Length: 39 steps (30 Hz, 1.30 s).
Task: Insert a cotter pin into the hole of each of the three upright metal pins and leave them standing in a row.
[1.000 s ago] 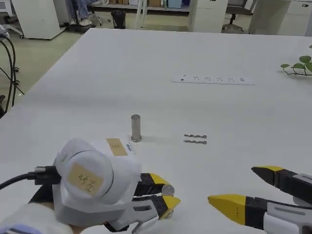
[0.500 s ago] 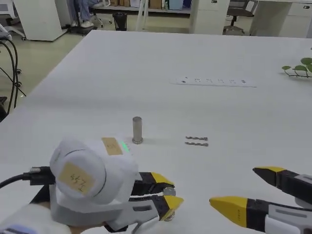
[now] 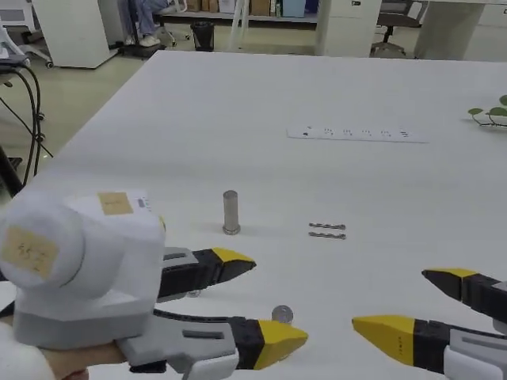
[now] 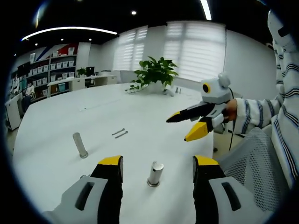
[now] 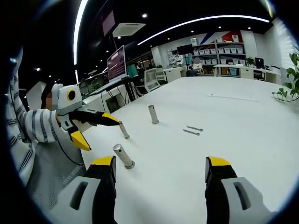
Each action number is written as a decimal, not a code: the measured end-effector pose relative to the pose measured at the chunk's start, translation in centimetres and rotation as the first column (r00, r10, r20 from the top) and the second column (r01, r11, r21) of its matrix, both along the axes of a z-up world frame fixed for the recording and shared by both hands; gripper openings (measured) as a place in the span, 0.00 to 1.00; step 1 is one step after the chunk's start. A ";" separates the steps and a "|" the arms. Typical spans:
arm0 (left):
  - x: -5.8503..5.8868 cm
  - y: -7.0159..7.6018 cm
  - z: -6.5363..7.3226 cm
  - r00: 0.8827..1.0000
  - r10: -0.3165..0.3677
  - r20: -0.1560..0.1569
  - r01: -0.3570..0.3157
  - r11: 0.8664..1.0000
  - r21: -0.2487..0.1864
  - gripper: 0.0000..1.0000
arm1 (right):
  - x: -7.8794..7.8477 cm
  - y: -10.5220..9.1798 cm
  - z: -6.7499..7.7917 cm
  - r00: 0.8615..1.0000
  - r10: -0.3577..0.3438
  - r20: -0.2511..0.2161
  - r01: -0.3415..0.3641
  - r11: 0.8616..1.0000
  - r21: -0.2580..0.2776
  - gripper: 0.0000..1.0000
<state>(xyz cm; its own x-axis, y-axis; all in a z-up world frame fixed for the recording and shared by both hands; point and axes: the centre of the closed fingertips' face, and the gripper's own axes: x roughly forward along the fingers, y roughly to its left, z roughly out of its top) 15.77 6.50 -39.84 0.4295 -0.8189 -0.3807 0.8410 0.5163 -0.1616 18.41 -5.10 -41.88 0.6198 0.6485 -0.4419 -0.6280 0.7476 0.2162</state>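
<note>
The left tool (image 3: 257, 299) is held released, its jaws spread wide to either side of the near metal pin (image 4: 155, 173) without touching it. That pin stands upright on the counter (image 3: 238, 119), just ahead of the jaw tips. The right tool (image 3: 396, 299) is likewise released and empty, hovering at the near right with its tips turned leftward.

The far metal pin (image 3: 230, 212) is seen upright beyond the left tool. In the right gripper view a third metal pin (image 5: 124, 129) is found close by the left tool's far jaw tip. Whether the pins form a true row cannot be told.

The two cotter pins (image 3: 327, 230) lie flat and parallel, just beside each other, to the right of the far metal pin. Their long axes run left to right across the counter. They lie far and left of the right tool, and far and right of the left tool, at much the same remove from both. No cotter pin is seen fitted yet; the holes are too small to be made out. The right tool, being unoccupied, is judged the likelier to fetch one.
</note>
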 end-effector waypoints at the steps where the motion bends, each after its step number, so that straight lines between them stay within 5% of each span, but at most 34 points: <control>1: -0.1 0.1 0.0 1.000 0.002 -0.003 -0.002 1.000 0.000 0.61 | 0.0 -0.1 0.0 1.000 0.000 0.000 0.000 1.000 -0.002 0.76; 4: -0.6 1.1 -0.7 0.998 0.036 -0.049 -0.034 0.999 0.028 0.75 | 0.1 -0.3 0.0 1.000 -0.003 0.000 0.003 1.000 -0.008 0.75; 12: -1.9 2.0 -1.4 0.996 0.060 -0.064 -0.056 0.997 0.061 0.99 | 0.5 -0.8 0.1 1.000 0.014 0.003 -0.014 0.999 -0.034 0.72; 24: -3.4 2.3 -1.6 0.994 0.046 -0.102 -0.036 0.995 0.095 0.99 | 2.5 -1.6 0.6 0.997 0.077 0.003 -0.076 0.992 -0.102 0.65; 29: -3.8 2.5 -1.5 0.991 0.073 -0.110 -0.065 0.995 0.081 0.99 | 4.0 -1.7 1.0 0.991 0.136 -0.010 -0.136 0.981 -0.142 0.55; 33: -4.1 2.6 -1.6 0.989 0.084 -0.124 -0.075 0.994 0.078 0.99 | 5.9 -1.4 1.6 0.988 0.154 -0.022 -0.156 0.983 -0.094 0.55; 39: -4.2 3.3 -1.4 0.986 0.119 -0.121 -0.110 0.991 0.078 0.99 | 7.7 -0.8 2.4 0.979 0.203 -0.029 -0.205 0.974 -0.099 0.49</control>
<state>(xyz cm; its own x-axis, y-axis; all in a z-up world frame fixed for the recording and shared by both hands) 11.61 9.75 -41.27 0.4642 -0.7363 -0.4923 0.7515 0.6216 -0.2211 26.06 -5.88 -39.48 0.4704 0.7116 -0.5218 -0.7662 0.6228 0.1586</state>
